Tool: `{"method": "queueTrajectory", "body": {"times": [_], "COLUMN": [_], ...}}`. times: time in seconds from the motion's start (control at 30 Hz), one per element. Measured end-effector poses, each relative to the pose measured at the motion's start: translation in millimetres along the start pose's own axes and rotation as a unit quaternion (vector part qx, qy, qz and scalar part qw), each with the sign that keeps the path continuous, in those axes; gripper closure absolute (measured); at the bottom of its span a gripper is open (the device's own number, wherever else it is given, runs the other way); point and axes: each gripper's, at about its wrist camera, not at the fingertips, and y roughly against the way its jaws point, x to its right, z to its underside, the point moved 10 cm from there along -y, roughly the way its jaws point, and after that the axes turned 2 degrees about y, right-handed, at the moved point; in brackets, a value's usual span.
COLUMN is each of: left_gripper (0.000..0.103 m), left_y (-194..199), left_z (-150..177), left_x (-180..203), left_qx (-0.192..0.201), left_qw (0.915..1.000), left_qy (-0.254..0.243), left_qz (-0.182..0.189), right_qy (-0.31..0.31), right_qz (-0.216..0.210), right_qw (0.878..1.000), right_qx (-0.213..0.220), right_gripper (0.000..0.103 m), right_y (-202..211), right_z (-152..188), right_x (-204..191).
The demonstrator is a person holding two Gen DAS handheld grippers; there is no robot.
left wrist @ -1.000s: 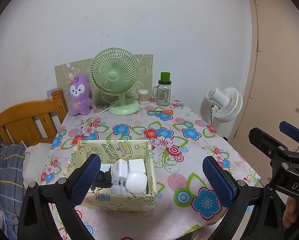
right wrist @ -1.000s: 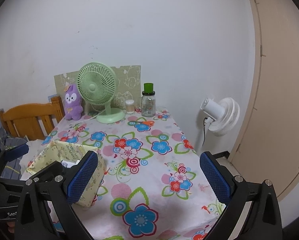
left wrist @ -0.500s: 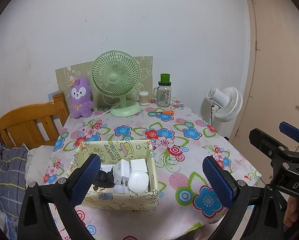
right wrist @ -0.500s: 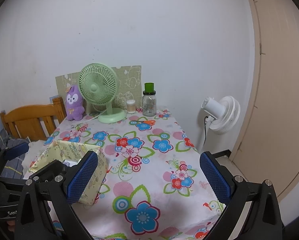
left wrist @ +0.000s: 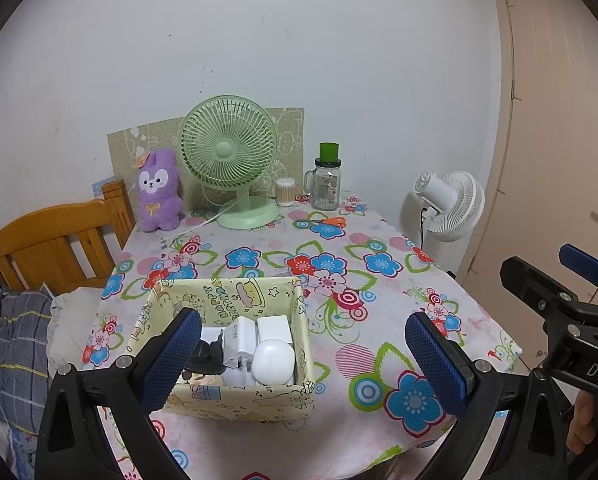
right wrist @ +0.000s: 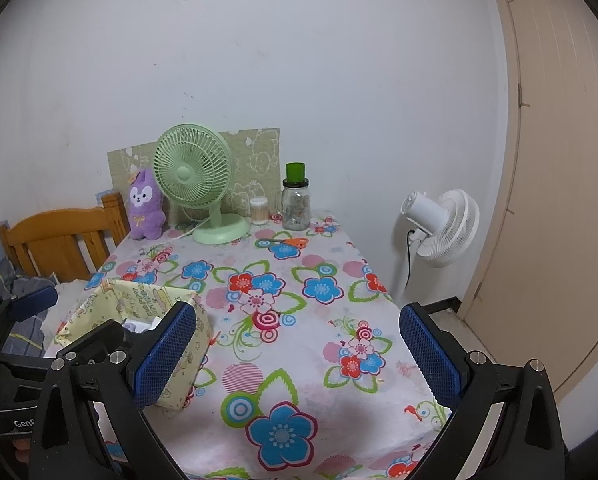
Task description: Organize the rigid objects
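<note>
We count one yellow cartoon-print fabric box point(left wrist: 235, 394) near the front left corner of the flower-patterned counter point(left wrist: 379, 280), holding about four white plastic chargers and one black piece. Both left tongs point(left wrist: 303, 356) and right tongs point(right wrist: 297, 354) gape wide, empty. Since the earlier frame, both have drawn back slightly; the box is unmoved.

- Right gripper point(left wrist: 591, 364), lower right of the left wrist view: white letters "DAS", cut off by the frame edge.
- Left gripper point(right wrist: 19, 416), lower left of the right wrist view: white letters "Gen", cut off.
- Storage box point(left wrist: 235, 292), inner wall: printed lettering, not legible.
</note>
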Motion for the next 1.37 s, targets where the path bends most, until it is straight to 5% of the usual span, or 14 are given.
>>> {"method": "queueTrajectory", "body": {"times": [1.37], "left_gripper": [0.000], "left_y": [-28], "left_z": [2], "left_x": [-7], "left_qx": [-0.021], "left_qw": [0.9997], "left_qy": [0.008], "left_qz": [0.002], "right_qy": [0.008], "right_qz": [0.007], "right_qw": [1.000], "right_qx": [-0.024], "right_gripper": [0.000], "right_y": [-30], "right_z": [4], "right_x": [2]}}
